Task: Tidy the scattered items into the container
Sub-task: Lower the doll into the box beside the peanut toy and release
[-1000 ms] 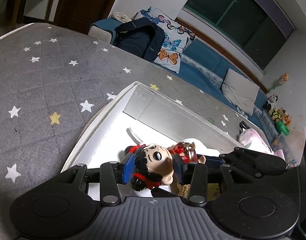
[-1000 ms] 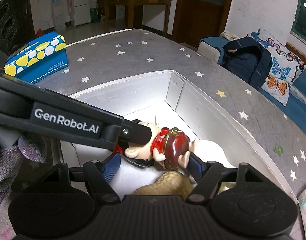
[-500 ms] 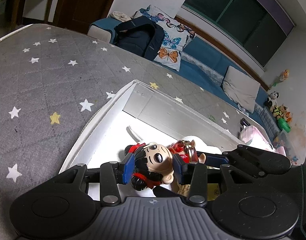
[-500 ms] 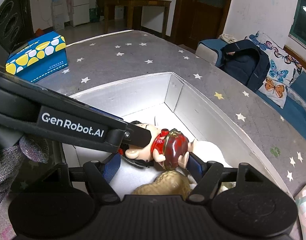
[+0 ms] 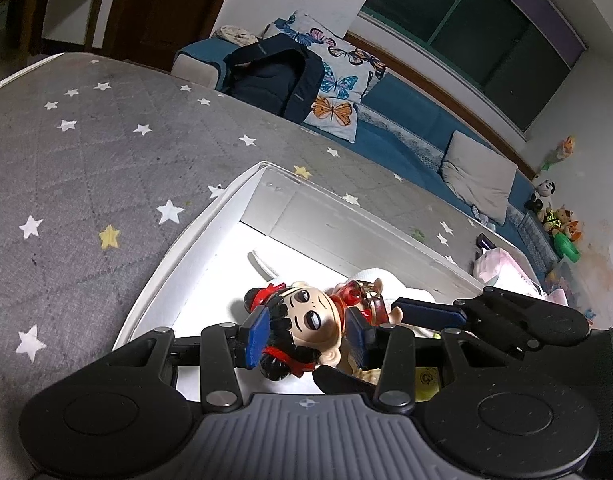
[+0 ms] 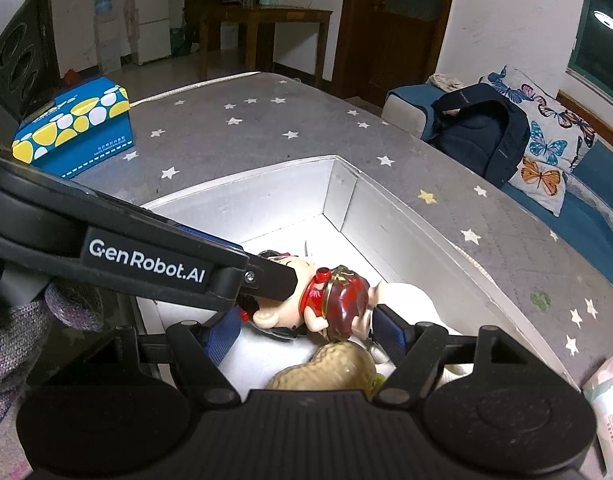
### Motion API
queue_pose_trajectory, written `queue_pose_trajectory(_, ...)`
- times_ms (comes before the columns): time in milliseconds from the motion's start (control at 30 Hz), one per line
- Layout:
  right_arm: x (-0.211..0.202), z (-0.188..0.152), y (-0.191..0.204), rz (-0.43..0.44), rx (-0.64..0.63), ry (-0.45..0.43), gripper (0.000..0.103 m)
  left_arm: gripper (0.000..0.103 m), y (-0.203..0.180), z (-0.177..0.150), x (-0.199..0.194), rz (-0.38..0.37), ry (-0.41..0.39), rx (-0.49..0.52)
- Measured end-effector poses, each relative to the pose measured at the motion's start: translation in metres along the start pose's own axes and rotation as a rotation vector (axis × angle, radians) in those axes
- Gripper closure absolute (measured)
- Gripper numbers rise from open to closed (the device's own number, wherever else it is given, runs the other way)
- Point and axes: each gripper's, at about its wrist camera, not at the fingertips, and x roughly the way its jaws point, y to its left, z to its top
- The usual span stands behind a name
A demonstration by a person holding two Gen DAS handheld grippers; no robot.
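both my grippers are down over the box [image 5: 210,236], a white open-top one sitting on the grey starry mat [image 5: 78,184]. my left gripper [image 5: 306,332] is clenched on the doll [image 5: 302,328], blue pads pressed on either side of its head, black hair and red ribbons poking out near me. the doll lies on its back over the box floor, face up toward the left camera.

from the right camera, my right gripper [image 6: 302,330] has its pads on either side of the doll's lower end, where a dark red gourd [image 6: 344,306] sits on its red outfit. the right pad looks like it's touching the doll's side, the left pad sits apart from it, so i can't tell if that one is really gripping or just framing it (fisheye doesn't help). the left gripper's arm cuts across this view from the left, with the genrobot.ai label on it.

also in the box: a tan peanut toy [image 6: 330,372] just under the doll on the near side, and something white and soft [image 6: 410,300] beside it to the right.

outside the box, a blue tissue box [image 6: 74,128] with yellow and white dots sits far left on the mat, and a dark backpack [image 6: 482,132] leans on a butterfly pillow [image 6: 546,152] far right.
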Motion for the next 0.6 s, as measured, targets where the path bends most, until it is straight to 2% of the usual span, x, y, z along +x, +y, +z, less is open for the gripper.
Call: queue_pose_trajectory(600,-0.026,-0.012,0.007,-0.035,0.094,-0.05,0.028,0.059,-0.013,-0.009,-0.018,0.004,-0.042,0.079)
